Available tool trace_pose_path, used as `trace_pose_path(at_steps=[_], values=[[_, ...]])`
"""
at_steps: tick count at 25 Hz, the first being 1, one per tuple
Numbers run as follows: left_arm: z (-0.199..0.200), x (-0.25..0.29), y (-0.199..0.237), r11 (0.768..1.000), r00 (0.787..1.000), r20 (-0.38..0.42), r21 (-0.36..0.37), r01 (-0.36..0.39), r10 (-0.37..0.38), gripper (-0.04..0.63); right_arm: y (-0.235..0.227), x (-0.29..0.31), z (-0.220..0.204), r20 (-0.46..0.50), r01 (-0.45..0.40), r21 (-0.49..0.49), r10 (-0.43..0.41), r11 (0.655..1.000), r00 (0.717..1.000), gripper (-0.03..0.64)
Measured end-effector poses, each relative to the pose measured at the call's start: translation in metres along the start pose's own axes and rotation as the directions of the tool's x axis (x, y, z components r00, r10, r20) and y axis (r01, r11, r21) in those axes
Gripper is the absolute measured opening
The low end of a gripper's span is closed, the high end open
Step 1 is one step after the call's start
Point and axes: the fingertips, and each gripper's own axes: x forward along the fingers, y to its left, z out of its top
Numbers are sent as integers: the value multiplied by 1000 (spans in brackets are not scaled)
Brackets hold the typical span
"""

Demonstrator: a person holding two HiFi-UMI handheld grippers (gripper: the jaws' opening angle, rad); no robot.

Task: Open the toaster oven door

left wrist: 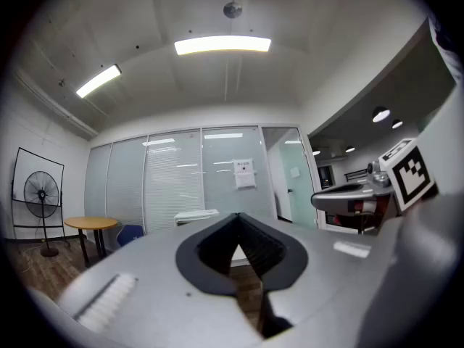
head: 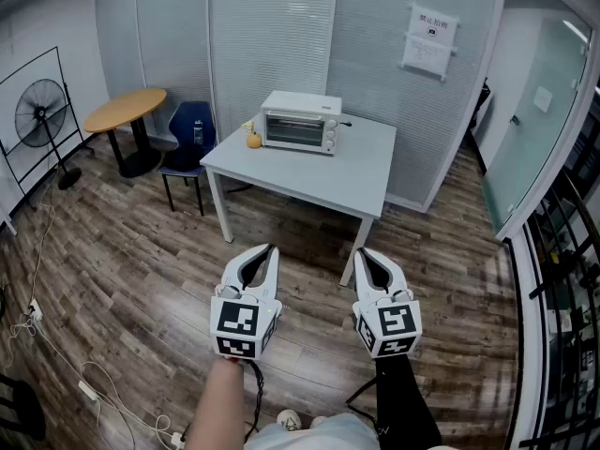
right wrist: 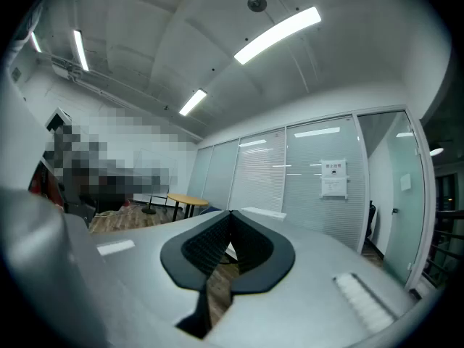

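The white toaster oven (head: pixel 300 123) stands at the far left corner of a white table (head: pixel 347 176), its glass door closed. It is several steps away from me. My left gripper (head: pixel 270 248) and right gripper (head: pixel 362 251) are held side by side close to my body, over the wooden floor, and point toward the table. Both are shut, tips touching, with nothing between them. In the left gripper view the left gripper (left wrist: pixel 235 217) points at the oven's top (left wrist: pixel 194 214). In the right gripper view the right gripper (right wrist: pixel 231 213) covers most of the oven (right wrist: pixel 262 212).
A small orange object (head: pixel 253 140) sits left of the oven. A blue chair (head: pixel 190 131), a round wooden table (head: pixel 125 110) and a standing fan (head: pixel 39 113) are at the left. Cables (head: pixel 56 345) trail on the floor at the left. Glass walls (head: pixel 272 36) stand behind the table.
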Motion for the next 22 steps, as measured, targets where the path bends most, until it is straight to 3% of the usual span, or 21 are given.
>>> trace_pose_path(at_steps=[12, 22], values=[[-7, -16, 17, 999, 1000, 6, -26, 22, -22, 55, 20, -3, -3, -5, -4, 22, 4, 1000, 1000, 3], [-27, 7, 51, 999, 1000, -13, -40, -1, 0, 55, 21, 41, -21, -9, -33, 45, 34, 998, 999, 4]])
